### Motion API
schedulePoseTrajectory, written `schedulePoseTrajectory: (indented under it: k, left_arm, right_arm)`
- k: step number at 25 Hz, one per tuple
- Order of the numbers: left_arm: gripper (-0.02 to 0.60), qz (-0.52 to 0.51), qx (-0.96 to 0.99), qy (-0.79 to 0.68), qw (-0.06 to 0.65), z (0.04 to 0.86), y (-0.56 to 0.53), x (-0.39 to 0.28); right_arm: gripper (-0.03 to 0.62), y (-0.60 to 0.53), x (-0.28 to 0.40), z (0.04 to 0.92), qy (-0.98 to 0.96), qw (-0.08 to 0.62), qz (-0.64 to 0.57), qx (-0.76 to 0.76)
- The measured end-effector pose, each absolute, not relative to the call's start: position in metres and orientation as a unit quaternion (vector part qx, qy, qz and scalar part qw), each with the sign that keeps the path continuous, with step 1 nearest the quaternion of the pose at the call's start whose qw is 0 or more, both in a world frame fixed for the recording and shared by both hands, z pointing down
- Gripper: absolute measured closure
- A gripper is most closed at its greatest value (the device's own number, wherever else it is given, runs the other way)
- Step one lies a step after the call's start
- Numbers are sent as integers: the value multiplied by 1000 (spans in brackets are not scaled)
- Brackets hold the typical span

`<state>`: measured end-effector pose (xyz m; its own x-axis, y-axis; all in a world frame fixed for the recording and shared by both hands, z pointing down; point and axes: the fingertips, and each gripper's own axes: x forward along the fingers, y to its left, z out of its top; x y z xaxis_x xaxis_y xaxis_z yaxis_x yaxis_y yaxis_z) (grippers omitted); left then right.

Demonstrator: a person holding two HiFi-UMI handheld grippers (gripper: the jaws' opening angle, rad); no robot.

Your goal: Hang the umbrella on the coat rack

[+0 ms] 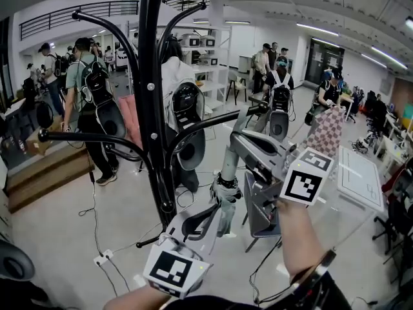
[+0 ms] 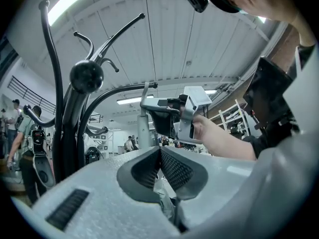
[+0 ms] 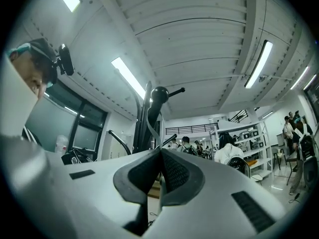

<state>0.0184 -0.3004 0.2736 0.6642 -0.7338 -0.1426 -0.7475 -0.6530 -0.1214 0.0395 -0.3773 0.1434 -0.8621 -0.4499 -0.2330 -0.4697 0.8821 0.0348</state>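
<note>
Low in front of me, the left hand-held gripper (image 1: 205, 219) has its jaws pressed together on the bunched grey cloth of the umbrella (image 1: 226, 179), which stands upright just beside the black coat rack (image 1: 151, 108). Higher up, my right hand-held gripper (image 3: 160, 158) pinches a thin strap (image 3: 149, 126), near the tip of a curved rack arm (image 1: 219, 118).

Grey left tongs (image 2: 160, 149), grey right tongs (image 3: 160, 151), black ribbed pads (image 2: 175, 171), black-and-white marker cubes (image 1: 173, 268)
</note>
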Motion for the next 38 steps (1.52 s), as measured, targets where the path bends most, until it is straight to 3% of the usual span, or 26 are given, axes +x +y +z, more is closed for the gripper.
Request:
schedulePoseTrajectory:
  k: [17,38]
  left_arm:
    - [572,26,-900,431,64,289,-298,3]
    - [572,20,-898,437,56,301,-295,-7]
  right_arm:
    - [585,-374,18,160,967,117,53,-221]
    - [585,-376,29,161,961,178,44,-208]
